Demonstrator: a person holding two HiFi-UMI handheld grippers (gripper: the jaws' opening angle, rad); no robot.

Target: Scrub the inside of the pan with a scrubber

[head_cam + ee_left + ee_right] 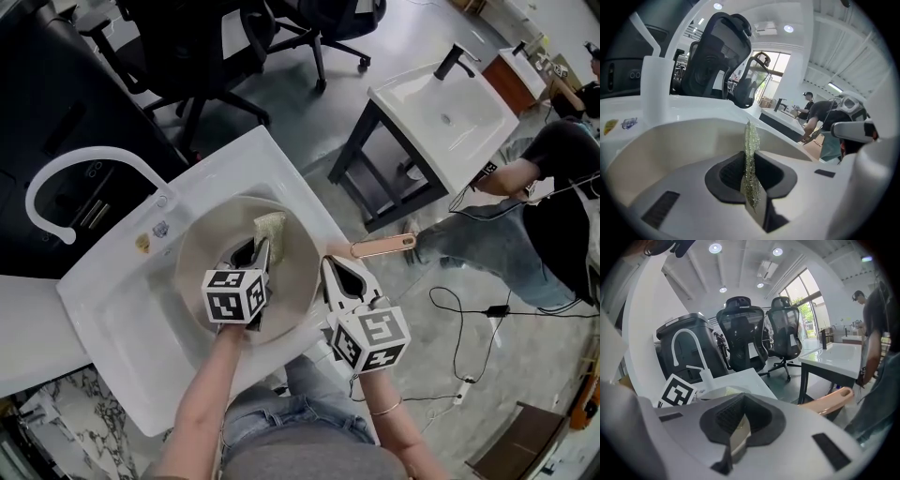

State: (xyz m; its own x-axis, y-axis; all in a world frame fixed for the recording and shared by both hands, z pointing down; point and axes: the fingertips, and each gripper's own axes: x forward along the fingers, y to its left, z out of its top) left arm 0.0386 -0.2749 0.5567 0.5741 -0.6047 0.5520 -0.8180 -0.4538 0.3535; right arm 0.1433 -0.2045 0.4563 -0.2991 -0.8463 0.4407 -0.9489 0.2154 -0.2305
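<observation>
A beige pan (pixel 202 255) lies in the white sink (pixel 122 314), its copper handle (pixel 384 247) pointing right past the sink's edge. My left gripper (pixel 261 247) hangs over the pan's inside, shut on a yellow-green scrubber (pixel 270 225). In the left gripper view the scrubber (pixel 751 154) stands edge-on between the jaws, with the pan wall (pixel 679 140) behind it. My right gripper (pixel 336 270) is at the pan's right rim, beside the handle, shut on the rim. In the right gripper view (pixel 740 425) a thin beige edge sits between the jaws and the handle (pixel 832 401) sticks out to the right.
A white curved faucet (pixel 66 173) rises at the sink's back left. Black office chairs (pixel 206 47) stand behind. A second basin on a dark frame (pixel 445 112) is at the right, with a person (pixel 553 187) and floor cables (pixel 469 309) beyond it.
</observation>
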